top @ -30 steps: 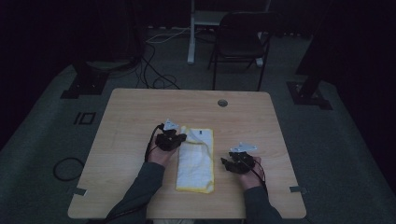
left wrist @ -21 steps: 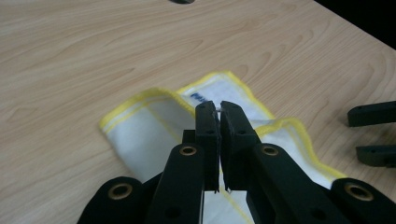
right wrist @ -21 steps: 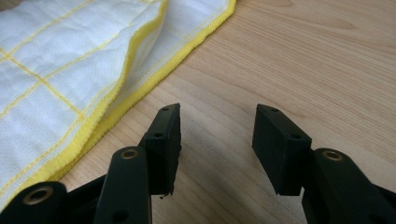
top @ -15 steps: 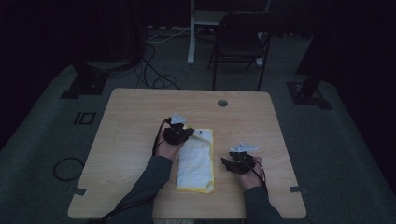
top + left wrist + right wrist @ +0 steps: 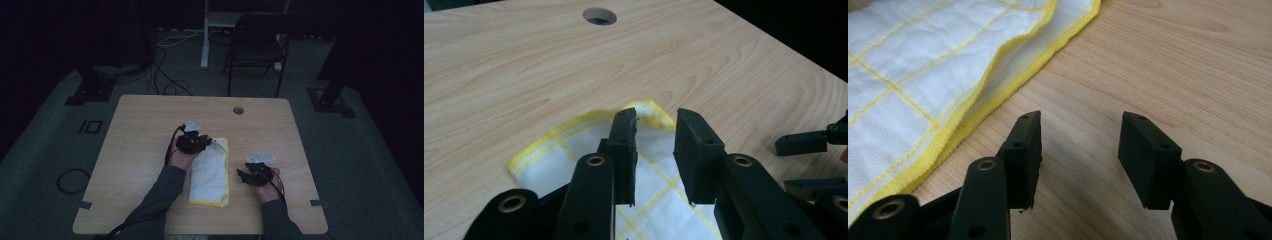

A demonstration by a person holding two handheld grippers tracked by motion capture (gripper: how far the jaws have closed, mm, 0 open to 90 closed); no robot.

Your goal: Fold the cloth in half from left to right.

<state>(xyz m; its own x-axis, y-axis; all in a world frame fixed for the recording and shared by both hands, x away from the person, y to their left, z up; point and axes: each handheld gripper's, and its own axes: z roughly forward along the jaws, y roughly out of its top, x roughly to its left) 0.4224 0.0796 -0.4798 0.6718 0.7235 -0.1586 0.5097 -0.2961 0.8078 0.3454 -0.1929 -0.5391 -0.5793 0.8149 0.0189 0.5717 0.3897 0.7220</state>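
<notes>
left gripper [image 5: 196, 142] shifted toward 1 o'clock, fingers just spreading off cloth [image 5: 210, 172]; right gripper [image 5: 250, 175] spread, empty. soft, limp: pinch the 12 o'clock corner.

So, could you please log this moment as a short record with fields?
work: folding a cloth on the table
cloth: white with yellow edging, folded into a long strip, lying flat
table: light wood, round hole near the far edge
left gripper: over the cloth's far corner, jaws just been opening, nothing pinched
right gripper: open over bare wood beside the cloth's edge
</notes>
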